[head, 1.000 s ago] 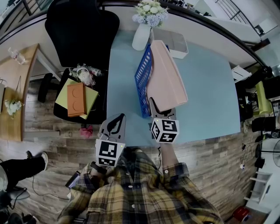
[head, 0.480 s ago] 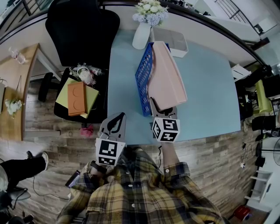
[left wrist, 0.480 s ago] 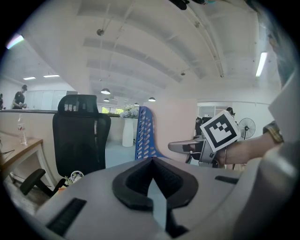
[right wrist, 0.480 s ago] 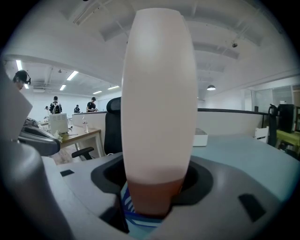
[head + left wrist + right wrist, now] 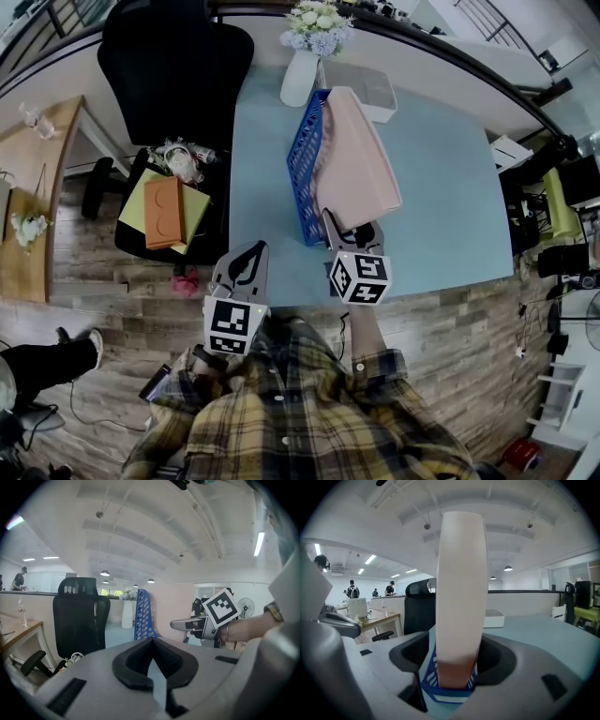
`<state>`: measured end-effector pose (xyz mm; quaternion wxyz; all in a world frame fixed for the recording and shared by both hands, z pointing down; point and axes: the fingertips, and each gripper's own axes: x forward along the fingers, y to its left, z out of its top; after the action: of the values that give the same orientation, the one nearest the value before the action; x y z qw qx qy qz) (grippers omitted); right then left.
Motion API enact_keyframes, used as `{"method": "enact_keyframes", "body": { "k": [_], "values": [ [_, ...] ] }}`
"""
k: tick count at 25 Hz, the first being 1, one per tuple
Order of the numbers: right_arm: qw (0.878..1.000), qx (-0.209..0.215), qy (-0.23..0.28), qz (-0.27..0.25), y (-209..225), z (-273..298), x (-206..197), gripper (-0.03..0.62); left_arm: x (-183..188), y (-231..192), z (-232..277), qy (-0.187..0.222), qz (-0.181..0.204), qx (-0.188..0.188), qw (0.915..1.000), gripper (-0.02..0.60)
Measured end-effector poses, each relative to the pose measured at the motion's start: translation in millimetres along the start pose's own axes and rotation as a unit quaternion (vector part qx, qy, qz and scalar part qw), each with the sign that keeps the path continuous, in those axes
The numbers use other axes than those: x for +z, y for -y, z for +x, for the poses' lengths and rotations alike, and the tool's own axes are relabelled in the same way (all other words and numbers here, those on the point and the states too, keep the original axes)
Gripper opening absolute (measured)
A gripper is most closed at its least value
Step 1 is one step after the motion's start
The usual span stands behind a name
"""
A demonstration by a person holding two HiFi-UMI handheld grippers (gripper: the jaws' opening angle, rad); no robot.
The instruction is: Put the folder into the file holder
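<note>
Seen from above, a person in a yellow plaid shirt [image 5: 300, 412] stands at the near edge of a pale blue tabletop [image 5: 441, 187], a set of tongs in each hand.

The pink folder [image 5: 352, 159] stands on edge in the blue mesh file holder [image 5: 302, 169] in the middle of the tabletop, with its broad face leaning to the right, away from the holder's tall mesh wall. The right tongs [image 5: 352, 225] are at the folder's near end. Their jaws have just been opening and now stand wide apart. In the right gripper view the folder's edge [image 5: 459, 597] rises between them, with blue mesh [image 5: 447, 689] showing at its foot.

The left tongs [image 5: 255, 249] hover off the tabletop's near left corner, closed at the tips and holding nothing. Their own view looks across at the holder [image 5: 142, 616].

At the far edge stand a white vase of flowers [image 5: 300, 80] and a white box [image 5: 370, 89]. A black office chair [image 5: 173, 66] sits to the left.
</note>
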<state>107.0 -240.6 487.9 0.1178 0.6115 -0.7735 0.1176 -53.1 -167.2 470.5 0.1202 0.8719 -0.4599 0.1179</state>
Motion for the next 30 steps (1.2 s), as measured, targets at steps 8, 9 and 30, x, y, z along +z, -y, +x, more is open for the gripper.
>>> {"method": "enact_keyframes", "body": {
  "k": [8, 9, 30],
  "values": [
    [1.000, -0.003, 0.021, 0.002, 2, -27, 10, 0.276, 4, 11, -13, 0.012, 0.008, -0.002, 0.9999, -0.006],
    [1.000, -0.002, 0.024, 0.002, 1, -32, 12, 0.276, 4, 12, -16, 0.013, 0.009, -0.003, 0.9999, -0.006],
    [0.998, 0.027, 0.052, 0.025, -1, -139, 11, 0.268, 10, 40, -43, 0.031, 0.029, -0.008, 0.9991, -0.007]
  ]
}}
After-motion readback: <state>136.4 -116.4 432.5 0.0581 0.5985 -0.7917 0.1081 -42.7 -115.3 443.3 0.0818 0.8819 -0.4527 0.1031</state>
